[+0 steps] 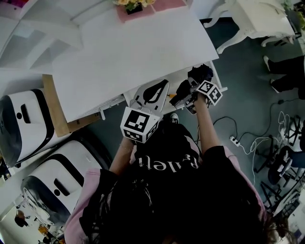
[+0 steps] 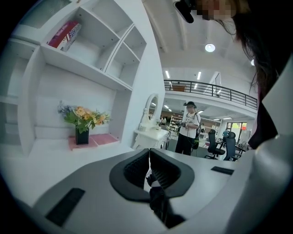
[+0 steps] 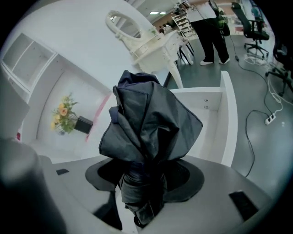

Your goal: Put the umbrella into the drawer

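Observation:
A folded dark umbrella [image 3: 146, 123] stands bunched up in my right gripper [image 3: 144, 180], which is shut on its lower part. In the head view the umbrella [image 1: 200, 74] hangs over the open white drawer [image 1: 220, 85] at the desk's front right corner, with my right gripper [image 1: 192, 87] just in front of it. The drawer's white walls [image 3: 227, 119] show behind the umbrella. My left gripper [image 1: 163, 84] is at the desk's front edge, left of the drawer. Its pads [image 2: 138, 167] are pressed nearly together with nothing between them.
A white desk [image 1: 128, 52] carries a flower vase [image 1: 133, 5] on a pink mat at its far edge. Two white machines [image 1: 24, 124] stand on the floor to the left. A white chair [image 1: 257, 19] and floor cables [image 1: 238, 142] lie to the right. A person [image 2: 188, 128] stands far off.

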Available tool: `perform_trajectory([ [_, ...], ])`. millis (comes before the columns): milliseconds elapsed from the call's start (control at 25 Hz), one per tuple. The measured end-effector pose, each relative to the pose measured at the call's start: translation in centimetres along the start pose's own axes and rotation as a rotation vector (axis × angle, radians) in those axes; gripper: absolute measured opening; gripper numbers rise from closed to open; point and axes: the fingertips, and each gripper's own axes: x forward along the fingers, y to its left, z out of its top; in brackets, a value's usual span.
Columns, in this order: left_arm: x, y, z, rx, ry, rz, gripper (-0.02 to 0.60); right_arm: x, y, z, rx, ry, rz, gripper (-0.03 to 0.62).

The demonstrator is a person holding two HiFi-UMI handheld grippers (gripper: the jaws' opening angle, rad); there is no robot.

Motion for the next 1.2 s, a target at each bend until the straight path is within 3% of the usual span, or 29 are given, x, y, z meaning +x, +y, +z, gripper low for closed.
perform_trajectory([
  [200, -0.3, 1.0, -0.6, -0.005, 0.013, -0.009, 0.017, 2.4, -1.1, -1.0, -0.143, 0.062, -0.113, 0.267],
  [320, -0.3, 1.3, -1.3, -0.016, 0.026, -0.012, 0.017, 3.7, -0.6, -1.1, -0.207, 0.094, -0.135, 0.267],
  [880, 0.4, 2.8, -2.6, -0.040, 0.061, 0.017, 0.017, 6.9, -4.3, -0.7, -0.014, 0.122, -0.201, 0.267],
  [1200, -0.2, 3.8, -3.7, -0.056, 0.090, 0.060, 0.017, 9.2, -4.2, -1.4, -0.142, 0.156, -0.186, 0.267],
])
